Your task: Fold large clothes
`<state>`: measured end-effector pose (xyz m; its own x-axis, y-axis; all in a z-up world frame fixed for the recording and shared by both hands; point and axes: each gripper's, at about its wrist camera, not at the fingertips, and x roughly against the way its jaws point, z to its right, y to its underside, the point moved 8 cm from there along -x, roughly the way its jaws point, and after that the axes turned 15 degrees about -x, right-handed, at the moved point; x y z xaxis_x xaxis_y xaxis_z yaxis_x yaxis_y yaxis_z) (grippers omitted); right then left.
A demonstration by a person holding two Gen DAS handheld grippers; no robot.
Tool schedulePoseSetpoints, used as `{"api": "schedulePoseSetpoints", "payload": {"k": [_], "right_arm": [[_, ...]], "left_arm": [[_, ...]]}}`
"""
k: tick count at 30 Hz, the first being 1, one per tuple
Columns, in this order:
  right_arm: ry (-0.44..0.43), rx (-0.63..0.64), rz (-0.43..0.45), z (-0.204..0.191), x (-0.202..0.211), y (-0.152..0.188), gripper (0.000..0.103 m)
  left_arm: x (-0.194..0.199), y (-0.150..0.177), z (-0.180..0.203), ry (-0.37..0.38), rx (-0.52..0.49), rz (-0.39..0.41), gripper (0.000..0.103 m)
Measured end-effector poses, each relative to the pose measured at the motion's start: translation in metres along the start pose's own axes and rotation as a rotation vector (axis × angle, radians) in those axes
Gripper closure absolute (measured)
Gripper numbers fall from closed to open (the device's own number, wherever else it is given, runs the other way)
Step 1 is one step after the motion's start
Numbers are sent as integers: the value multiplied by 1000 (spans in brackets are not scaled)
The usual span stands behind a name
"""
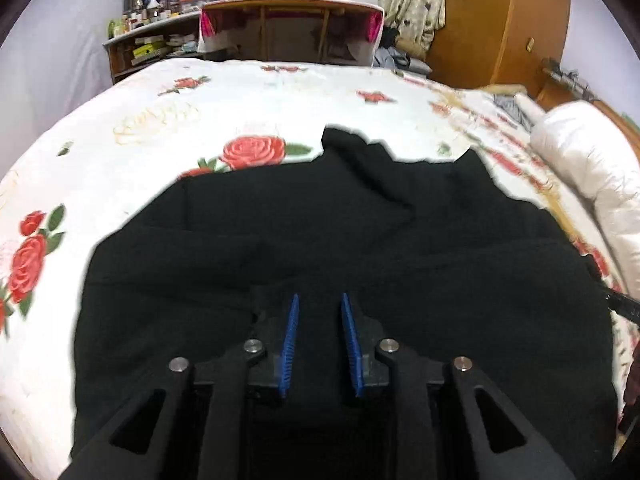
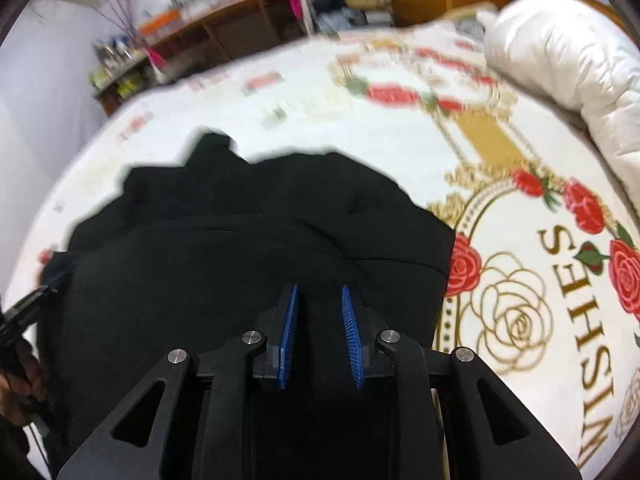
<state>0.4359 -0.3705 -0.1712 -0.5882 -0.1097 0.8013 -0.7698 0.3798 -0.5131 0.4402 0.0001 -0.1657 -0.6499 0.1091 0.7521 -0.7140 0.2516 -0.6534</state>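
A large black garment lies bunched on a bed with a white rose-print cover. It also shows in the right wrist view. My left gripper is above the garment's near part, blue pads apart, nothing between them. My right gripper is above the garment's near right part, blue pads apart and empty. The right gripper's edge shows at the far right of the left view. The left gripper and a hand show at the left of the right view.
A white puffy duvet lies at the bed's right side. A wooden shelf unit with bottles and boxes stands behind the bed, below a window. A wooden wardrobe stands at the back right. The cover reads WISHES.
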Motion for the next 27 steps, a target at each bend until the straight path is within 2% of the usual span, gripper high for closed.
{"api": "schedulePoseSetpoints", "payload": {"k": [3, 6, 8, 11, 13, 14, 17, 19, 21, 23, 27], "right_arm": [[23, 43, 12, 4, -21, 5, 82], [22, 38, 43, 5, -22, 8, 82], [9, 19, 38, 7, -24, 5, 82], [38, 45, 20, 5, -23, 2, 82], [66, 58, 15, 2, -8, 1, 81], [52, 54, 25, 0, 4, 1, 80], [-48, 33, 92, -6, 56, 17, 80], [-81, 35, 114, -7, 78, 34, 80], [-89, 26, 98, -4, 83, 55, 80], [-64, 28, 47, 0, 68, 76, 80], [-29, 38, -7, 6, 36, 86, 80]], "left_arm": [[-11, 6, 0, -13, -27, 27, 82], [-17, 10, -6, 11, 36, 45, 89], [-18, 9, -5, 9, 36, 39, 90], [-13, 4, -3, -2, 1, 2, 90], [3, 0, -4, -4, 4, -14, 91], [15, -1, -5, 3, 16, -4, 91], [65, 5, -6, 12, 25, 86, 91], [87, 21, 0, 33, 24, 115, 91], [85, 39, 9, 38, -2, 86, 91], [67, 58, 12, 18, -26, 21, 91], [51, 69, -1, -7, 39, -5, 90]]}}
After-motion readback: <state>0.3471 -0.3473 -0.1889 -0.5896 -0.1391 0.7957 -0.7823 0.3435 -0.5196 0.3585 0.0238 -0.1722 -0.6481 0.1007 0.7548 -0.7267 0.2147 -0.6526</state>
